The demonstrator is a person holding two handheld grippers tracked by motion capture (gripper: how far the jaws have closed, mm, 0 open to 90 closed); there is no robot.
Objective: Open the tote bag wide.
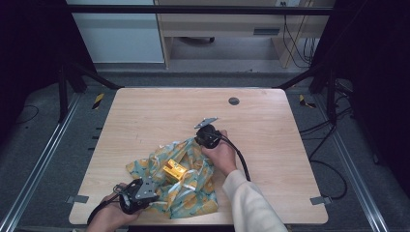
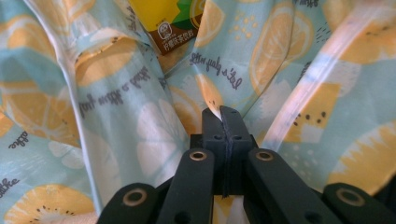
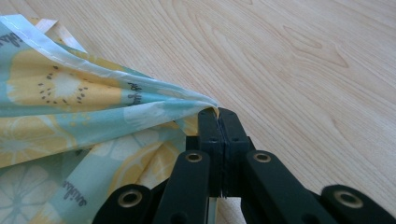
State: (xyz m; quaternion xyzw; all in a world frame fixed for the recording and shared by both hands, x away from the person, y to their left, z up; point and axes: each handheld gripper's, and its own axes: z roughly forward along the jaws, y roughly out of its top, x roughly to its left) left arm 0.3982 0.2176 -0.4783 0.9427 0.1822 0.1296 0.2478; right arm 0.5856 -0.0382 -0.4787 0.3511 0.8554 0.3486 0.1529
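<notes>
A patterned cloth (image 1: 186, 186) is spread crumpled on the near part of the table (image 1: 145, 116), with a yellow box (image 1: 174, 170) lying on it. Its near edge is pinched by the left hand-held gripper (image 2: 220, 112), and its far corner by the right hand-held gripper (image 3: 217, 112), both closed tightly.

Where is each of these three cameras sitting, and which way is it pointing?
High view: above the person's side, looking forward and down on the wooden table; forearms, both hands, left gripper and right gripper show.
Left gripper view: rides the left gripper, jaws shut on the lemon-print cloth, yellow carton beyond.
Right gripper view: rides the right gripper, pinching a cloth edge over bare table.
Shared: the same cloth shows in both gripper views.
</notes>
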